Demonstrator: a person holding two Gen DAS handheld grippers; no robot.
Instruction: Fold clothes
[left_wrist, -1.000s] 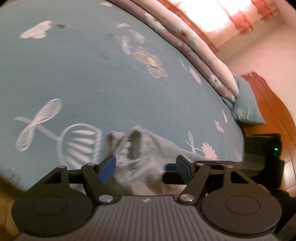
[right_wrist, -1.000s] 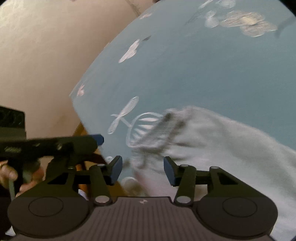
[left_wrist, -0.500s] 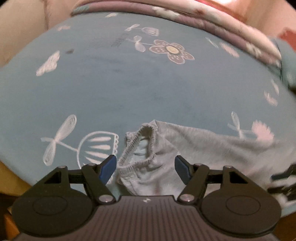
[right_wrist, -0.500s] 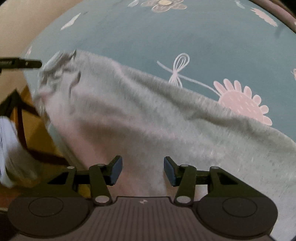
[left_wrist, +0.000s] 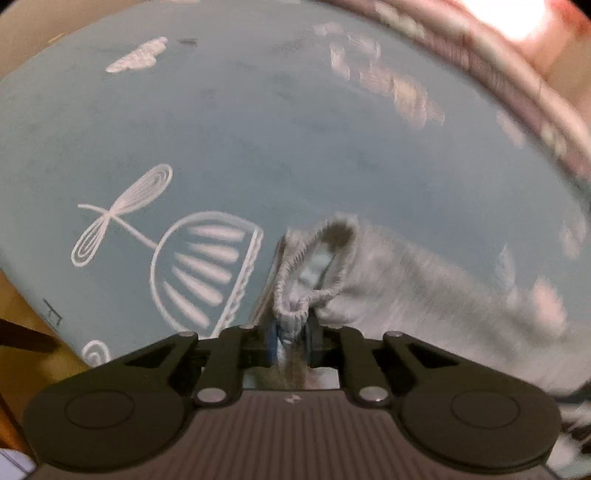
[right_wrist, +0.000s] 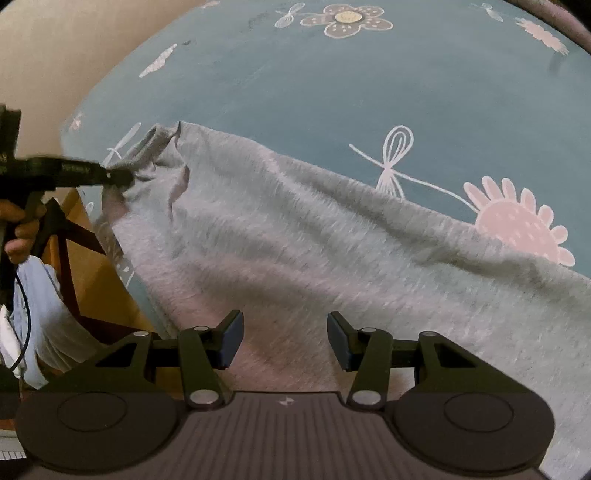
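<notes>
Left wrist view: sat behind the left gripper (left_wrist: 290, 338), faced steeply down, very near the bed (left_wrist: 258, 147), close on the gathered hem of the grey garment (left_wrist: 424, 280).

Right wrist view: sat behind the right gripper (right_wrist: 285, 341), tilted down over the garment (right_wrist: 314, 240), slightly farther off, looking across the bed (right_wrist: 369, 85) toward its edge.

Shared: the garment's hem, the white flower print beside it, the blue bedsheet. The left gripper (right_wrist: 114, 177) showed at left in the right view.

No readable text, label, brand or number shows in either view; nothing here carries legible writing or signs.
</notes>
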